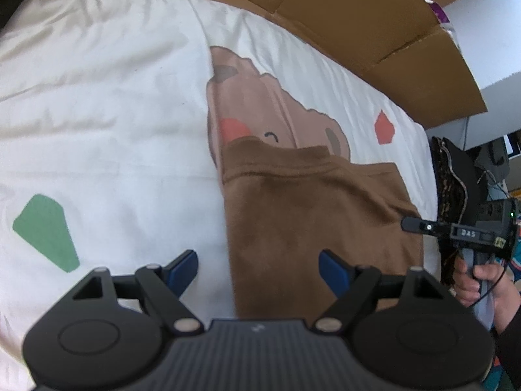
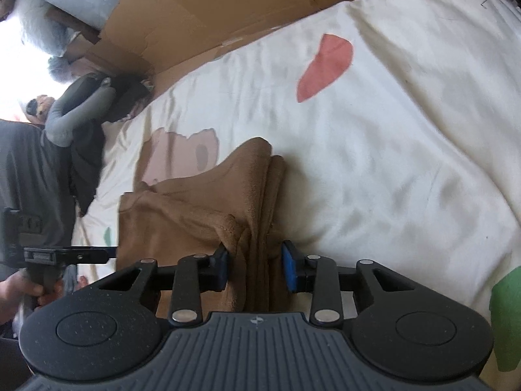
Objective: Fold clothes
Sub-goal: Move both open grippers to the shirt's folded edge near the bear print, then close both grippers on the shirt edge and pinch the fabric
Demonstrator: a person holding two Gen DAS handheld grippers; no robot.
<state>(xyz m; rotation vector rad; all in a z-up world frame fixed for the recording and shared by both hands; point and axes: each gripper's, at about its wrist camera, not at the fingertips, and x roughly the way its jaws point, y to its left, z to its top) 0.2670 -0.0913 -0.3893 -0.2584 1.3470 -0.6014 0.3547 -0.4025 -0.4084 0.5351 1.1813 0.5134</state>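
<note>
Brown clothing (image 1: pixel 312 215), a soft folded garment, lies on a white bed cover (image 1: pixel 97 97) printed with a bear's face (image 1: pixel 257 107) and scattered red and green shapes. Its far edge covers the lower part of the bear print.

The left gripper (image 1: pixel 259 272) hovers with its blue-padded fingers (image 1: pixel 182 268) spread wide and nothing between them; one finger is over bare cover, the other over the brown cloth, straddling the garment's left edge. The right gripper (image 2: pixel 255 267) has its fingers (image 2: pixel 289 270) partly closed around a bunched ridge of the same brown cloth; the left pad presses into the fabric, while whether the right pad touches it cannot be told.

Flattened cardboard (image 1: pixel 358 16) runs along the far side of the bed, just beyond the cover's edge. A dark heap of other clothes (image 2: pixel 88 137) sits at the bed's end, close to the garment's far corner. A hand (image 1: pixel 472 280) grips the right gripper's handle at the side.

To the left of the garment the cover lies open and wrinkled, with only a green patch (image 1: pixel 45 231) printed on it; on the right gripper's side the cover also stretches bare past a red patch (image 2: pixel 325 68).
</note>
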